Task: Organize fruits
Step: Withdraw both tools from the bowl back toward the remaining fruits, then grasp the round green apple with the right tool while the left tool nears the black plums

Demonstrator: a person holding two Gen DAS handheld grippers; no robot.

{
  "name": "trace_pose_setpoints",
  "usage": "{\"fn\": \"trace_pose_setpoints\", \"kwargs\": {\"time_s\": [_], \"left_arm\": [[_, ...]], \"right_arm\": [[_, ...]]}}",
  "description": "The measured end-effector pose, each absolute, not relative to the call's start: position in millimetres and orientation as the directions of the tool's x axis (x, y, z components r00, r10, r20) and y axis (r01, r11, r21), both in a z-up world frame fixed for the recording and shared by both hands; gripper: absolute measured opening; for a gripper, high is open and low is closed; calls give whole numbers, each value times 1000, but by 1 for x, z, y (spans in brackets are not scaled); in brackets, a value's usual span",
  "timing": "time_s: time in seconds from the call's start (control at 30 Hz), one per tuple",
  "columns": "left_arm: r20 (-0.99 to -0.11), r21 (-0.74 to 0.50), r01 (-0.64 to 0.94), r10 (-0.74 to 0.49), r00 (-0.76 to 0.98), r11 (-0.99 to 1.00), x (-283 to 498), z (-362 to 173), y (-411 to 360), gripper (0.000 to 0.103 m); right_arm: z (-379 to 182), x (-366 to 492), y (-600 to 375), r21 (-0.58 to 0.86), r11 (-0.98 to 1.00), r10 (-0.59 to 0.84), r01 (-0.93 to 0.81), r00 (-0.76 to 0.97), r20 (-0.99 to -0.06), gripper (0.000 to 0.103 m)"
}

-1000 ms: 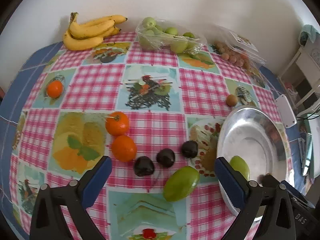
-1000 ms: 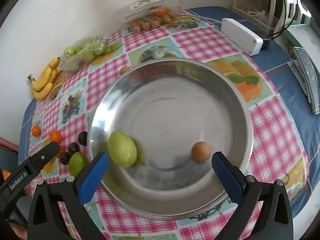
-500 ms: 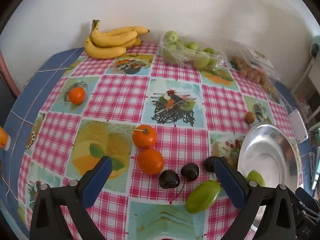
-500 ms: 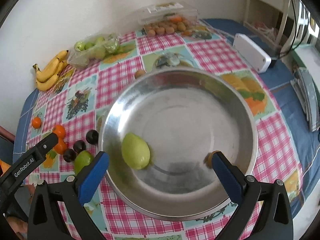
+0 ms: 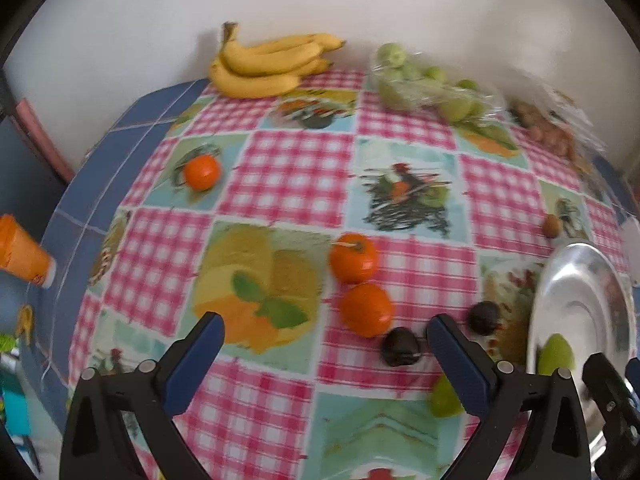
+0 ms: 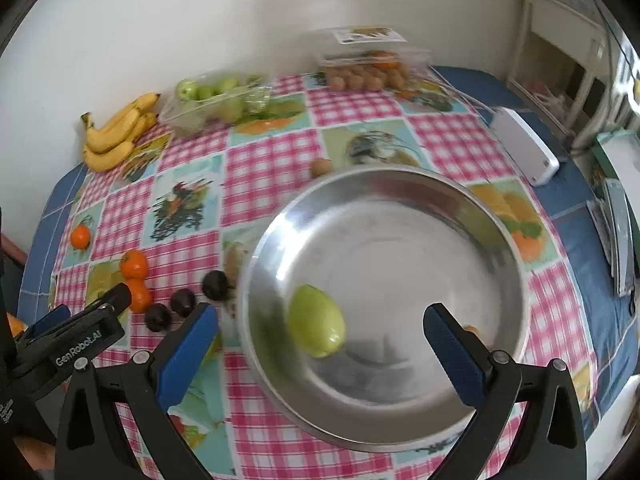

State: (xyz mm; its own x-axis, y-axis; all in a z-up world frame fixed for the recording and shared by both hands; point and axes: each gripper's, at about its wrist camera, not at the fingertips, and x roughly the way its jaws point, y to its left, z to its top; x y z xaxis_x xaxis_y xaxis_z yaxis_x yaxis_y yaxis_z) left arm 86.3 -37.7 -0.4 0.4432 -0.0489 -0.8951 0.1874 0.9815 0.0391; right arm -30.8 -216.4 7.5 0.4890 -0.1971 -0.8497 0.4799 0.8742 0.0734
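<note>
Since the earlier frames both cameras have pulled back: the small brown fruit (image 6: 471, 329) in the metal bowl (image 6: 404, 184) is now almost hidden behind the right gripper's finger. Left to right on the checked tablecloth (image 5: 296, 168): bananas (image 5: 264, 64), three oranges (image 5: 365, 310), dark plums (image 5: 400, 346) and a green fruit (image 5: 442, 398), all outside the bowl. One green, smooth, oval fruit (image 6: 316, 326) lies inside the bowl, left of centre. Left gripper (image 5: 324, 354) jaws spread wide, empty. Right gripper (image 6: 320, 344) jaws likewise spread, holding nothing.
</note>
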Motion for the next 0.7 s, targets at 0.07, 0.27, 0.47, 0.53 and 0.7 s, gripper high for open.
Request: {"fn": "trace_pose_setpoints", "kwargs": {"time_s": [0.07, 0.27, 0.47, 0.53, 0.7], "left_arm": [[-897, 38, 164, -39, 440, 986, 90, 0, -31, 102], [-896, 5, 106, -43, 443, 994, 97, 5, -10, 103], [-908, -22, 73, -51, 416, 997, 103, 0, 3, 103], [-910, -27, 66, -52, 412, 997, 104, 0, 6, 103], [-920, -36, 81, -65, 385, 996, 103, -2, 6, 102]], "right_arm": [[8, -25, -209, 79, 882, -185, 464, 497, -848, 102], [10, -8, -189, 96, 906, -144, 412, 514, -846, 102], [10, 4, -177, 133, 921, -86, 366, 524, -847, 102], [9, 7, -172, 149, 926, -61, 347, 527, -848, 102], [1, 11, -164, 183, 931, -7, 315, 518, -855, 92]]}}
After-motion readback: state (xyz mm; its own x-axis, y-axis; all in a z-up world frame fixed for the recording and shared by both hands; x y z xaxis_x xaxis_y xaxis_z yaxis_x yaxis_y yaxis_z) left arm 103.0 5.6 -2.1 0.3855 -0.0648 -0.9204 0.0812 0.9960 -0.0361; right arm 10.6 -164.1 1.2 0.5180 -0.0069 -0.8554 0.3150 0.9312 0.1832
